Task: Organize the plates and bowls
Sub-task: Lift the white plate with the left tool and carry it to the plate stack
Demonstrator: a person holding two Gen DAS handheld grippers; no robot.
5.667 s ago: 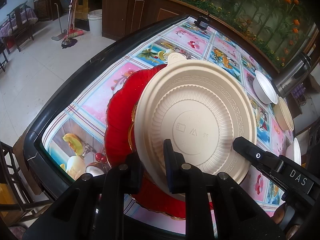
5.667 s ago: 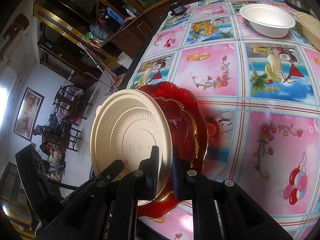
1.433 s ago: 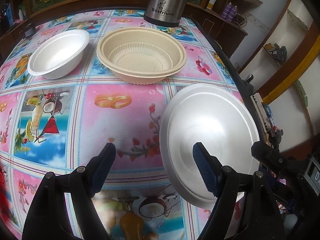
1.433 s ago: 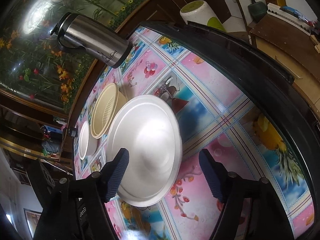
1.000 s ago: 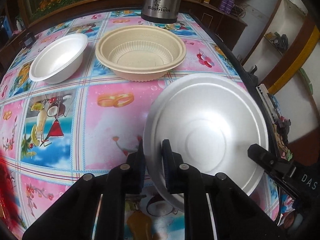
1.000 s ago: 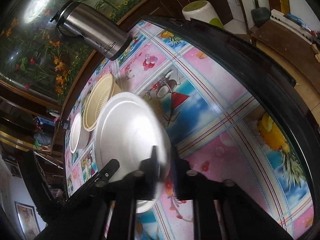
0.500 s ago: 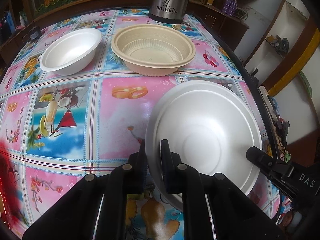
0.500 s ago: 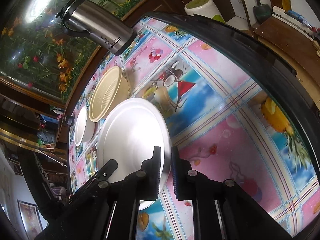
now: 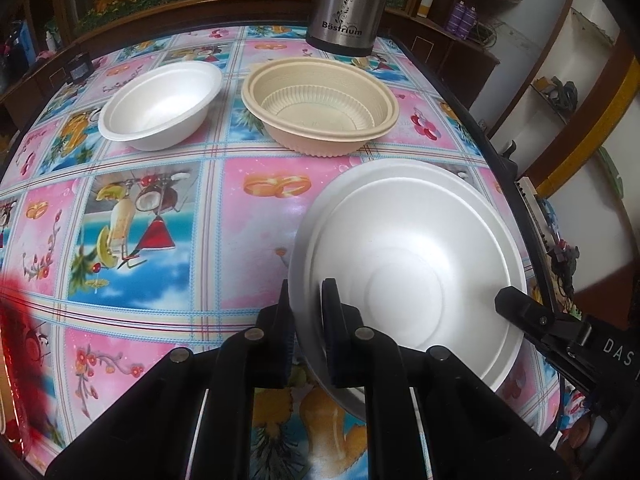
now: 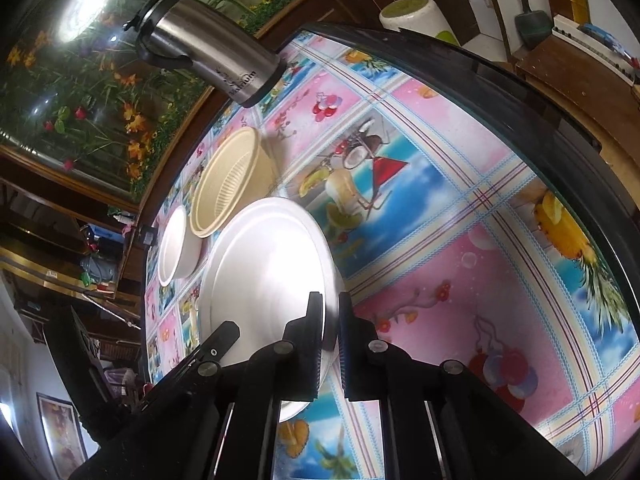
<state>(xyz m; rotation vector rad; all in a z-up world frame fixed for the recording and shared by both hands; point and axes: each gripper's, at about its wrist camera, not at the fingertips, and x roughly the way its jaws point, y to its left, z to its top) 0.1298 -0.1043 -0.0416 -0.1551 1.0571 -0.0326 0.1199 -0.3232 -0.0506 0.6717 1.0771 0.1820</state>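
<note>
While both grippers pinch opposite edges of the large white foam bowl (image 9: 404, 256), it is held tilted above the patterned tabletop (image 9: 152, 208), near the dark rim at that side. Left gripper (image 9: 306, 312): jaws closed on the bowl's near rim, one finger inside the bowl, the other outside its wall. Right gripper (image 10: 329, 330): jaws closed on the rim of the same bowl (image 10: 264, 276), which appears edge-on and steeply tilted in the right wrist view. The black body of the right gripper (image 9: 560, 332) shows at the bowl's far edge in the left wrist view. Beyond the held bowl, a beige ribbed bowl (image 9: 320, 104) stands upright on the tabletop, and a smaller white bowl (image 9: 160, 104) stands just beside it, to its left; whether the two rims touch cannot be told. A stainless steel flask (image 9: 344, 4) marked "Bostrium" stands behind the beige bowl near the tabletop's far edge. A blurred red shape (image 9: 20, 344) lies at the lower left margin of the left wrist view; its identity is unclear.
</note>
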